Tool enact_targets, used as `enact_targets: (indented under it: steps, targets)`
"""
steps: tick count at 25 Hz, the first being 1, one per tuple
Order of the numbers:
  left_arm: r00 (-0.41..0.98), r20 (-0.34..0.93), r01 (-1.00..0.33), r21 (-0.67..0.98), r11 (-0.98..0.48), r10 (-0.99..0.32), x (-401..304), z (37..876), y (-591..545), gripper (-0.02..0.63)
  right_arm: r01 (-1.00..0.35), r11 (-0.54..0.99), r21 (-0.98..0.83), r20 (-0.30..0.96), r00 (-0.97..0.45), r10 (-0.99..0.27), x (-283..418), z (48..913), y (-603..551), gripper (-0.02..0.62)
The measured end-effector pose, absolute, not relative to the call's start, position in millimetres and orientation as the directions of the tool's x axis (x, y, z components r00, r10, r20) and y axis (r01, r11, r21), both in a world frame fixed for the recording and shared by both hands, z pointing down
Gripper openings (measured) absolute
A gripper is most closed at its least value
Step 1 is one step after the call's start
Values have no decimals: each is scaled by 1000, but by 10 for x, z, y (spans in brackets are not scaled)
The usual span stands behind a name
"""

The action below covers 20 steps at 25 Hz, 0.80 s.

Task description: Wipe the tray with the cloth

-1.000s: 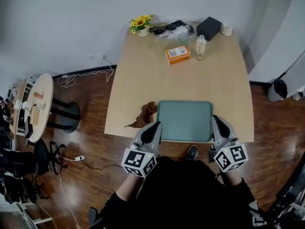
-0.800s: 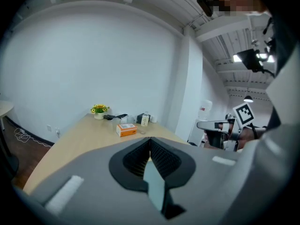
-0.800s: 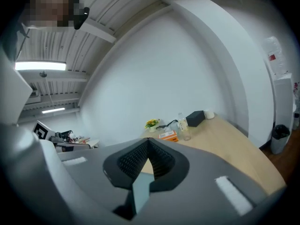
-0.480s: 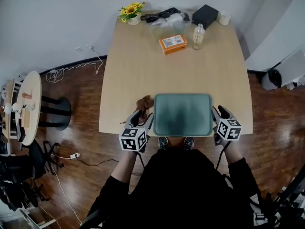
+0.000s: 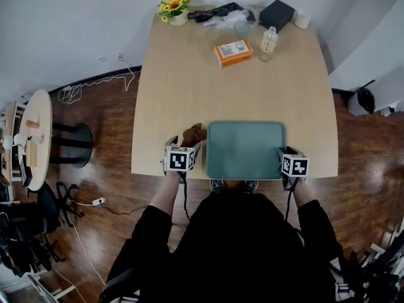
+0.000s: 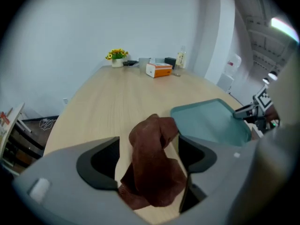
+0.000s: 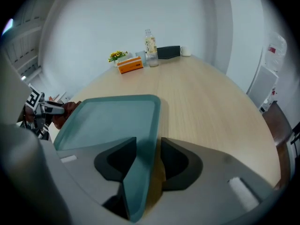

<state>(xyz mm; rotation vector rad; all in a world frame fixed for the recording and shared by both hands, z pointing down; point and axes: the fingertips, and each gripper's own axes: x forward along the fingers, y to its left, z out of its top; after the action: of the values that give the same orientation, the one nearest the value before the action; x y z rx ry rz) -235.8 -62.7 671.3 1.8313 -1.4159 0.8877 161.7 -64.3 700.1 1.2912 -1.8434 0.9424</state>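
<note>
Head view: the tray, a smooth teal rectangle with rounded corners, lies at the wooden table's near edge. The crumpled brown cloth lies just beside its left side, under the left gripper. The right gripper is at the tray's right rim. A box, bottle and flowers stand well apart, at the far end.

Left gripper view: the jaws have just been opening and stand wide, with the cloth loose between them.

Right gripper view: the jaws, also just opening, straddle the tray's rim without pinching it.

Teal tray at the worktop's near edge, brown cloth bunched just beside its left side; orange box, bottle, flowers at the far end
</note>
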Motion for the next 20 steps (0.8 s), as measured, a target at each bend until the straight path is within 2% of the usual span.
enact_targets:
  steps: [2, 3, 8, 9, 10, 11, 15, 20]
  targets:
    - [173, 846, -973, 67, -221, -504, -2370, 6832, -635, 379, -949, 238, -208, 848, -296, -440, 1620, 6999, -638, 100]
    - [167, 856, -973, 62, -225, -490, -2372, 6880, -625, 379, -948, 230, -222, 847, -304, -436, 1627, 7004, -635, 83]
    - [158, 889, -970, 59, -235, -429, -2410, 7052, -528, 339, -950, 195, -243, 838, -306, -451, 1663, 7026, -645, 48]
    - [155, 887, -972, 57, -230, -434, -2429, 7043, -524, 291, -949, 193, -249, 837, -311, -450, 1663, 7027, -650, 48]
    - [153, 884, -974, 58, -220, -443, -2446, 7019, -524, 153, -947, 193, -256, 836, -317, -448, 1661, 7029, -653, 48]
    - [153, 881, -976, 62, -210, -447, -2458, 6990, -522, 72, -945, 195, -263, 835, -324, -445, 1659, 7031, -652, 49]
    - [162, 884, -972, 66, -225, -439, -2394, 6823, -518, 58, -941, 201, -271, 828, -334, -450, 1656, 7027, -646, 48]
    - [300, 850, -919, 136, -369, -433, -1823, 6434, -659, 61, -941, 199, -274, 814, -337, -473, 1657, 6998, -650, 48]
